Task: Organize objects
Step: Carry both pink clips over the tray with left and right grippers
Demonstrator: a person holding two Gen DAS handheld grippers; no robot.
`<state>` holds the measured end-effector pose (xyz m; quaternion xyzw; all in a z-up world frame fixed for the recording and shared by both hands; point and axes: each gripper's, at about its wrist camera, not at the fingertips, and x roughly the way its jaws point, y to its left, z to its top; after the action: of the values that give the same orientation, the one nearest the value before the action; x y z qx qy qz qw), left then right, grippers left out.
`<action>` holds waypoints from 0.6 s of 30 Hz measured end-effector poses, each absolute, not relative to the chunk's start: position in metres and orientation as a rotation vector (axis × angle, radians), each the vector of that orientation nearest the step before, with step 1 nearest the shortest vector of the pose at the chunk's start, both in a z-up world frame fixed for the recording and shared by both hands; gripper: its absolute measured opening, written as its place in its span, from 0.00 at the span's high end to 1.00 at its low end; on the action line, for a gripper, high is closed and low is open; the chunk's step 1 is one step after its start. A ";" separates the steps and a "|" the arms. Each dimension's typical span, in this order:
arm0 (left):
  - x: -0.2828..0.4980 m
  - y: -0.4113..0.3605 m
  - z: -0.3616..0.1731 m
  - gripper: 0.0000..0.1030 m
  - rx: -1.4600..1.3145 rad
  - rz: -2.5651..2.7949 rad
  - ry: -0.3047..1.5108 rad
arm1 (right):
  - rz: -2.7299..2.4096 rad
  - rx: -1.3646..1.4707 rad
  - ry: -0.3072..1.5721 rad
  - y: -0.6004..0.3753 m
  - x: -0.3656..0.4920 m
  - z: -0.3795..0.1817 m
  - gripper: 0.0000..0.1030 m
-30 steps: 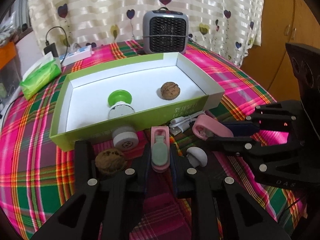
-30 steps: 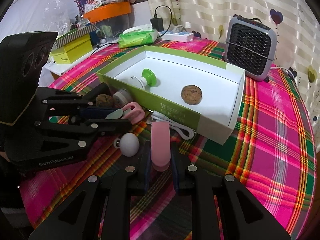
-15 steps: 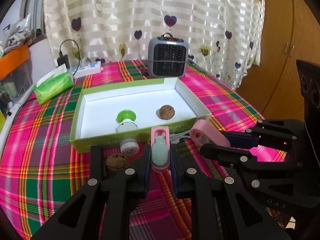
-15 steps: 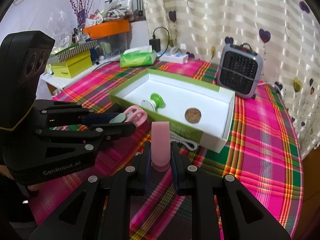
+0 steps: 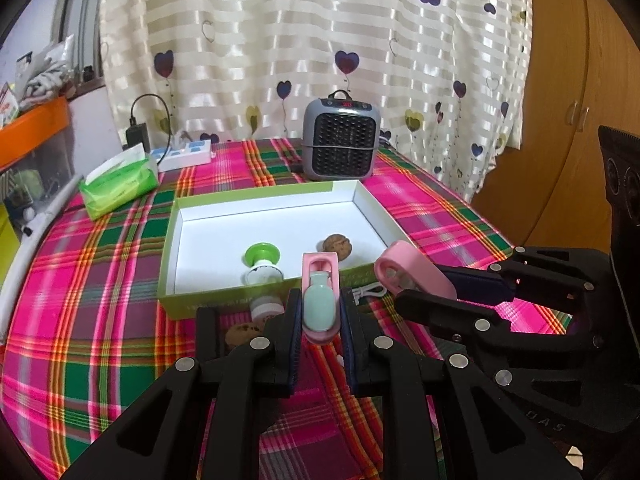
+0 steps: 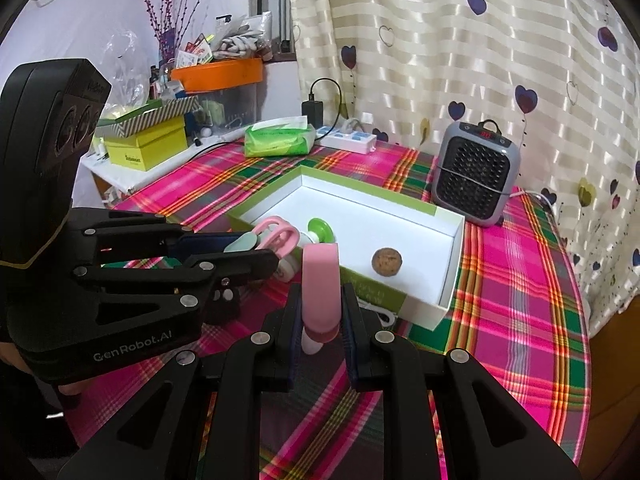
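My left tongs (image 5: 320,312) are clamped on a pink clip with a mint centre (image 5: 319,300) — my right tongs (image 6: 320,312) grip another pink clip (image 6: 320,284). Both hang above the counter (image 5: 100,300), the box (image 5: 224,302) just ahead.

My left tool (image 5: 320,316) clamps a pink clip with a mint pad (image 5: 319,300); my right tool (image 6: 320,316) clamps a plain pink clip (image 6: 320,284), both raised above the surface.
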<state>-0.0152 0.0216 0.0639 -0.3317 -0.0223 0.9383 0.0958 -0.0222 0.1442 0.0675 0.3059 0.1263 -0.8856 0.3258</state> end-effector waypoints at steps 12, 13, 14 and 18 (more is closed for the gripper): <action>-0.031 0.018 0.064 0.85 -0.992 2.796 -0.068 | -2.324 0.800 0.349 0.137 -0.036 0.066 0.82; -0.033 0.018 0.064 0.85 -0.993 2.798 -0.064 | -2.325 0.801 0.350 0.137 -0.037 0.066 0.82; -0.036 0.017 0.064 0.85 -0.993 2.801 -0.062 | -2.325 0.802 0.349 0.137 -0.040 0.066 0.82; -0.047 0.010 0.063 0.85 -1.010 2.816 -0.073 | -2.337 0.808 0.350 0.137 -0.054 0.067 0.82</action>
<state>-0.0471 0.0105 0.0629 -0.3367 -0.0243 0.9383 0.0745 -0.0536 0.1369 0.0668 0.3069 0.1329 -0.8877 0.3165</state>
